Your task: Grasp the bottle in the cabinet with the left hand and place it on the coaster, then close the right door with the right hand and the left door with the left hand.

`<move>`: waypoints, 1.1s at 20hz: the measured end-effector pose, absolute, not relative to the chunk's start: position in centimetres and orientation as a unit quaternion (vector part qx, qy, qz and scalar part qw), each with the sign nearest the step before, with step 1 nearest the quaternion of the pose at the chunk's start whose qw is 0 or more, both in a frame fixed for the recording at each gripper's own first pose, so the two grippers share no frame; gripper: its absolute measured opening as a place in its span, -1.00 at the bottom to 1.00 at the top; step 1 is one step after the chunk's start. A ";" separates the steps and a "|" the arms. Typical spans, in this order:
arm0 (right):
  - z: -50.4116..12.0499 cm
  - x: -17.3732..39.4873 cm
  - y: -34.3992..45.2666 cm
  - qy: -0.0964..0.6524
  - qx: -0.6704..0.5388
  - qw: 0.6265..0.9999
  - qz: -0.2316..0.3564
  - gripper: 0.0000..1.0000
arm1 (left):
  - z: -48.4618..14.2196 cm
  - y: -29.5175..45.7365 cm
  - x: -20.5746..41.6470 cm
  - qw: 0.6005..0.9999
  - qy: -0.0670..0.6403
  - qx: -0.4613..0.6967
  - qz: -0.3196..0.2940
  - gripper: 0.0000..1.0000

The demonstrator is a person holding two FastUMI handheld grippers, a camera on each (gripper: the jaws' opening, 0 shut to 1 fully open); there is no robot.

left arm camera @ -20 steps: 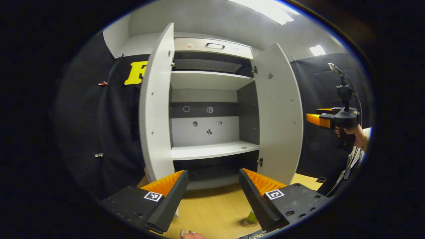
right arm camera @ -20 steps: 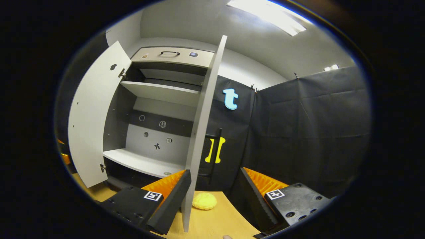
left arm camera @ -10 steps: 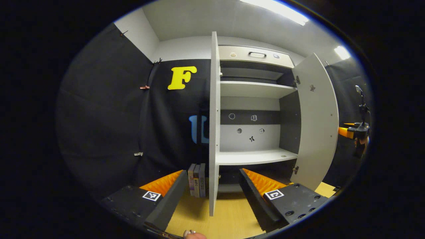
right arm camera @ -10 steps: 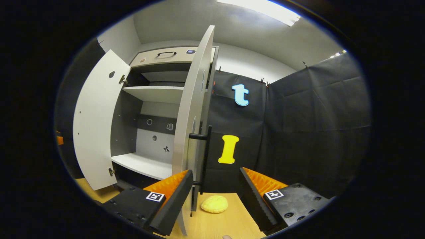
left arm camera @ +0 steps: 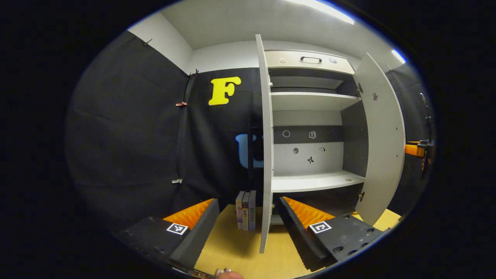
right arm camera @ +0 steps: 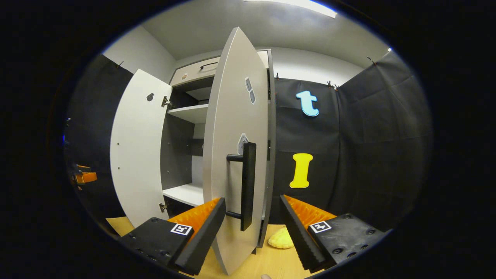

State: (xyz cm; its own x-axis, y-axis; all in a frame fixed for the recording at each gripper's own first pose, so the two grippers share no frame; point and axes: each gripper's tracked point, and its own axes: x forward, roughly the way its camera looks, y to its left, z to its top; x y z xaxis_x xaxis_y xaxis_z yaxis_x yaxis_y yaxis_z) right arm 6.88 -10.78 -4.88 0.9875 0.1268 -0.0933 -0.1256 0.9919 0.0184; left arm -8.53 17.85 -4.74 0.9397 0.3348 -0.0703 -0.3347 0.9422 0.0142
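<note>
- Nearest in the left gripper view, our left gripper (left arm camera: 248, 221) hangs over the wooden tabletop (left arm camera: 232, 252) with its fingers spread wide and nothing between them.
- In the right gripper view, our right gripper (right arm camera: 252, 228) is likewise spread apart and empty, low over the same tabletop.
- Just beyond the left gripper, the left door (left arm camera: 266, 155) stands edge-on to us, swung out from the cabinet (left arm camera: 310, 62).
- A short row of books (left arm camera: 246, 215) stands upright on the tabletop just left of that door.
- In front of the right gripper, the right door (right arm camera: 236, 155) is partly swung in, its outer face and dark bar handle (right arm camera: 246, 186) turned toward us; the handle sits between the gripper's fingers in the view, but we cannot tell that it touches either.
- A yellow lumpy thing (right arm camera: 279, 238) lies on the tabletop behind that door's lower edge.
- Farther in, the cabinet shelves (left arm camera: 316, 181) lie bare; we cannot make out the bottle or coaster.
- Far right in the left gripper view, part of the right gripper shows past the right door (left arm camera: 383, 155).
</note>
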 end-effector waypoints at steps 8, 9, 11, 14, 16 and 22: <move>-5.3 9.1 -4.5 0.034 -0.013 0.999 0.023 0.87 | -4.3 22.6 -4.3 0.994 0.039 -0.013 0.104 0.95; -5.6 9.6 -3.2 0.033 -0.017 0.999 0.026 0.87 | -4.5 22.9 -3.6 0.994 0.044 -0.013 0.095 0.95; -6.3 10.4 -0.9 0.042 -0.025 0.998 0.032 0.87 | -4.3 23.6 -2.2 0.996 0.041 -0.021 0.078 0.95; -4.8 9.8 1.3 0.023 -0.028 0.999 0.031 0.95 | -4.4 23.3 -0.5 0.998 0.035 -0.037 0.042 0.95; -4.8 8.8 0.8 0.023 -0.044 0.999 0.016 0.95 | -4.9 23.3 0.3 0.998 0.037 -0.033 0.028 0.95; -6.2 6.1 -1.1 0.052 -0.076 0.995 -0.025 0.95 | -4.7 21.6 1.1 0.999 0.032 -0.009 -0.034 0.86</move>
